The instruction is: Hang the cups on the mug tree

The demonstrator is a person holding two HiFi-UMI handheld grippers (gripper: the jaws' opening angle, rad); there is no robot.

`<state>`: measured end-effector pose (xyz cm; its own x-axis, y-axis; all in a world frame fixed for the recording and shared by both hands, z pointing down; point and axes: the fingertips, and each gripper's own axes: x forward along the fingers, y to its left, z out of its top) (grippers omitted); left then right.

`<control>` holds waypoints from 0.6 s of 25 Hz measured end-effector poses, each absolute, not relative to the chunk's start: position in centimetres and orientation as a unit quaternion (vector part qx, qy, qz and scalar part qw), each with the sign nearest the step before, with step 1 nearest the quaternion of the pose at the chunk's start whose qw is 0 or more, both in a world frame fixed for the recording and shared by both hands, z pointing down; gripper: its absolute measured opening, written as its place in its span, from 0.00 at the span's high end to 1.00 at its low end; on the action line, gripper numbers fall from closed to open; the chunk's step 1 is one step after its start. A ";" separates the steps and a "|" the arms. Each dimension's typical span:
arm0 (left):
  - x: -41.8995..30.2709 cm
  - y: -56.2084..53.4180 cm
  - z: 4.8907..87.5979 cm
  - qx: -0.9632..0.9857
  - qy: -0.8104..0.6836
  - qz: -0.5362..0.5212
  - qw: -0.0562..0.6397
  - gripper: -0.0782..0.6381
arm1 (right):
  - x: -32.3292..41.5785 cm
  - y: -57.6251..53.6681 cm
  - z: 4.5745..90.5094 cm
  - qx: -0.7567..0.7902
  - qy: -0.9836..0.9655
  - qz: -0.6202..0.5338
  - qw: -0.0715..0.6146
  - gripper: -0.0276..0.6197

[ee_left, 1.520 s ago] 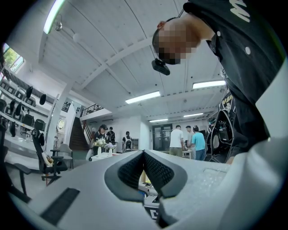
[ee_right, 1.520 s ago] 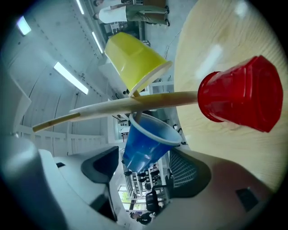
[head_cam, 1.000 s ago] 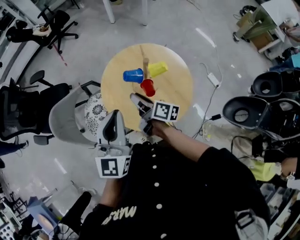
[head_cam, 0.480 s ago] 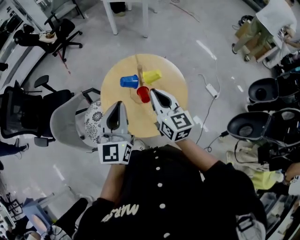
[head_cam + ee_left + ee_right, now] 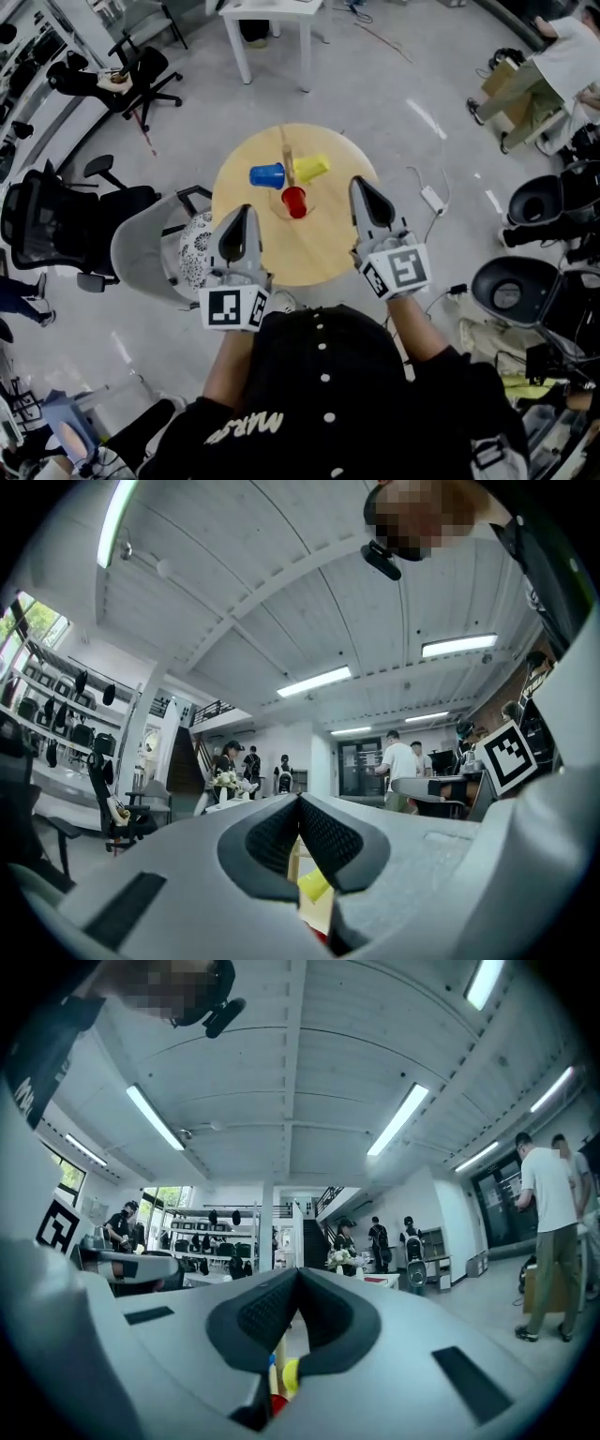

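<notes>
On the round wooden table (image 5: 323, 246) stands a wooden mug tree (image 5: 288, 155). A blue cup (image 5: 267, 175), a yellow cup (image 5: 311, 168) and a red cup (image 5: 294, 201) hang on it. My left gripper (image 5: 246, 212) is shut and empty over the table's near left edge. My right gripper (image 5: 357, 184) is also shut and empty, off to the right of the tree. Below the left gripper's meeting pads I see the yellow cup (image 5: 315, 886) and the tree's post (image 5: 293, 862). Under the right gripper's tips show the yellow cup (image 5: 291, 1375) and the red cup (image 5: 279, 1404).
A grey chair (image 5: 150, 251) with a patterned cushion stands against the table's left side. A power strip (image 5: 433, 199) and cables lie on the floor to the right. Black office chairs (image 5: 56, 220) stand at left, dark seats (image 5: 511, 292) at right, a white table (image 5: 274, 19) beyond.
My right gripper has drawn back from the red cup at the tree, swung out to the right and shut. The left gripper has barely moved. The head view shifted slightly.
</notes>
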<state>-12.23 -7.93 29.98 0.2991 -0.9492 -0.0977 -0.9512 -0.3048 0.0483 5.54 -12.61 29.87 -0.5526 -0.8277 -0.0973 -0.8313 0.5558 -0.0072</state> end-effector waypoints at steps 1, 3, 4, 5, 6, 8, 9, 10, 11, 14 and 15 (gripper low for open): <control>-12.4 -7.7 29.9 -0.803 0.593 0.054 0.014 0.89 | 6.0 -12.5 30.0 -0.478 0.877 0.022 0.042 0.97; -12.6 -7.4 29.5 -0.799 0.598 0.056 0.020 0.89 | 6.9 -12.4 30.1 -0.488 0.872 0.027 0.037 0.97; -12.7 -7.3 29.3 -0.798 0.600 0.056 0.022 0.89 | 7.1 -12.4 30.0 -0.491 0.870 0.033 0.035 0.97; -12.7 -7.2 29.2 -0.797 0.601 0.055 0.024 0.89 | 7.3 -12.3 29.7 -0.493 0.869 0.040 0.032 0.97; -12.8 -7.1 29.0 -0.797 0.601 0.055 0.026 0.89 | 7.3 -12.2 29.5 -0.494 0.868 0.046 0.031 0.97; -12.8 -7.0 28.9 -0.796 0.602 0.053 0.029 0.89 | 7.2 -12.1 29.4 -0.493 0.868 0.049 0.031 0.97; -12.8 -7.0 28.9 -0.796 0.602 0.053 0.030 0.89 | 7.2 -12.2 29.4 -0.492 0.869 0.046 0.032 0.97; -12.8 -7.0 28.9 -0.796 0.602 0.052 0.031 0.89 | 7.1 -12.2 29.5 -0.492 0.869 0.043 0.032 0.97; -12.8 -7.0 29.0 -0.796 0.602 0.052 0.032 0.89 | 7.1 -12.3 29.6 -0.492 0.869 0.042 0.032 0.97; -12.7 -7.0 29.2 -0.796 0.602 0.051 0.035 0.89 | 7.2 -12.4 29.7 -0.494 0.868 0.041 0.031 0.97; -12.8 -7.1 29.3 -0.796 0.602 0.051 0.036 0.89 | 7.3 -12.5 29.7 -0.494 0.868 0.040 0.031 0.97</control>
